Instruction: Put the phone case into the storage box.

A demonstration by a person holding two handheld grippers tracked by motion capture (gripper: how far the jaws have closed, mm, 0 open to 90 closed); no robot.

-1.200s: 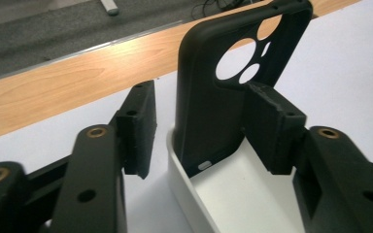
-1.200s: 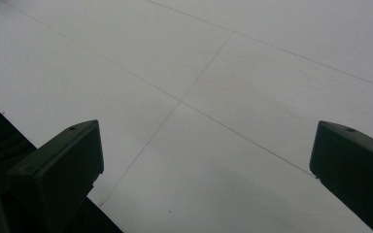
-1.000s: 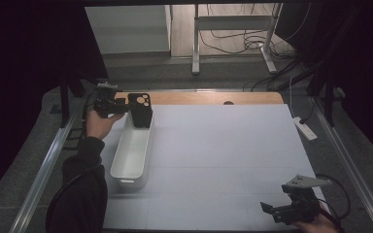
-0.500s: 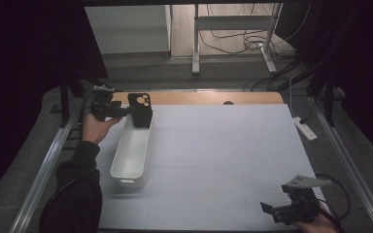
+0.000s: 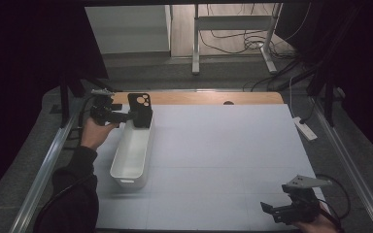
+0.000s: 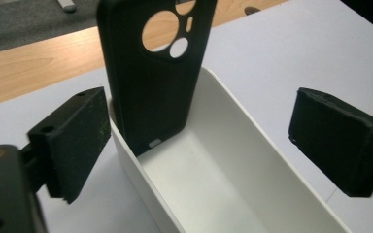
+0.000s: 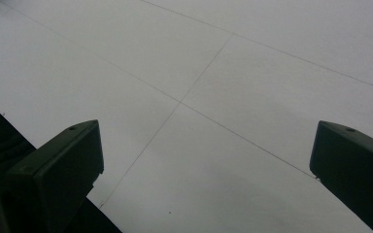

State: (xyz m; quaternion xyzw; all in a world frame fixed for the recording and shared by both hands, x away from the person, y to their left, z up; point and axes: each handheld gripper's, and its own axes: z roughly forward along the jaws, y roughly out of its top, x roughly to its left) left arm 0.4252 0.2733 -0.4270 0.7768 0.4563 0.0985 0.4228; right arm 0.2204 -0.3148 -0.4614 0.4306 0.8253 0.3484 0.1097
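My left hand-held gripper (image 6: 201, 145) has just been opening, jaws wide of the phone case (image 6: 153, 73), which stands in the white bin (image 6: 233, 189) at ten o'clock; my right hand-held gripper (image 7: 204, 174) gapes empty.

Phone case (image 6: 150, 82) upright in bin (image 6: 252, 160)

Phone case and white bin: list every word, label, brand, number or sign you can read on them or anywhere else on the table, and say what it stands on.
No readable text in any view.
Phone case: plain black, camera cut-outs, no brand or lettering.
White bin: plain, no label.
White table cover: only faint seam lines.
Small white object at the table's right edge: too small to tell whether it bears any marking.
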